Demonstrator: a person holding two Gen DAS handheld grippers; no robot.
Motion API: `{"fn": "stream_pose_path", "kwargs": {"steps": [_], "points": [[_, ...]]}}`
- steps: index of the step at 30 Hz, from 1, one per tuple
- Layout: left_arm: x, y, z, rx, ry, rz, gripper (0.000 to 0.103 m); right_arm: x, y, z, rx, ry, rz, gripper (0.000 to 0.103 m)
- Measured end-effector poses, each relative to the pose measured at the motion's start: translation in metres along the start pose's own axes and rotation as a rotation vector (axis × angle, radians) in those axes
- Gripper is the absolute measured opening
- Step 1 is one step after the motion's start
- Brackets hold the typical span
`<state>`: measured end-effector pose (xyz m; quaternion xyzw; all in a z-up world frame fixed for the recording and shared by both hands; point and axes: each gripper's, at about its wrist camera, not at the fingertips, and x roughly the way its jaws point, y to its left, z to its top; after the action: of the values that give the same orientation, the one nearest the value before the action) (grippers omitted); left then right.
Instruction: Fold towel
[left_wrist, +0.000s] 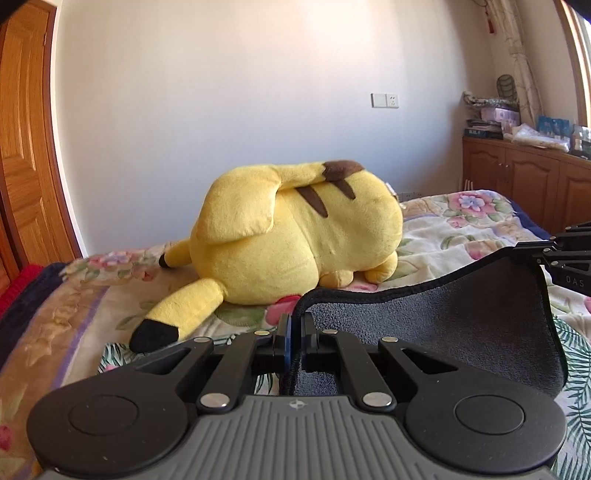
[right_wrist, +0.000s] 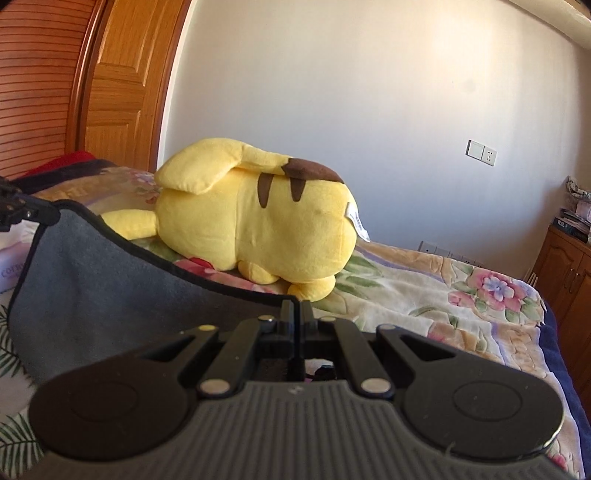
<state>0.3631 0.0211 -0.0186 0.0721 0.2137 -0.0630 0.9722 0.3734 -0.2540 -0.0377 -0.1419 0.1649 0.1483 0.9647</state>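
towel (left_wrist: 461, 325) hangs slack between both claws, left gripper (left_wrist: 294, 325) and right gripper (right_wrist: 296, 314) each pinching a corner, lifted for folding.

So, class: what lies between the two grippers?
The grey towel spans the gap: the left gripper pinches one corner and the right gripper the other, its black-trimmed edge sagging between them above the floral bedspread. Both wrist views show this.

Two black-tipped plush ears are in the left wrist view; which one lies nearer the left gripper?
The lower ear of the Pikachu plush, stretched flat over the floral blanket beside the left gripper; the other ear sits farther back.
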Motion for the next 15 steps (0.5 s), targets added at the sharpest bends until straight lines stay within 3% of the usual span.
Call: {"fn": "stream_pose_path", "kwargs": {"steps": [15], "points": [[0.067,0.005,-0.033,-0.010,0.100,0.033,0.000,0.054,-0.002,-0.040,0.037,0.077,-0.011,0.003]]}}
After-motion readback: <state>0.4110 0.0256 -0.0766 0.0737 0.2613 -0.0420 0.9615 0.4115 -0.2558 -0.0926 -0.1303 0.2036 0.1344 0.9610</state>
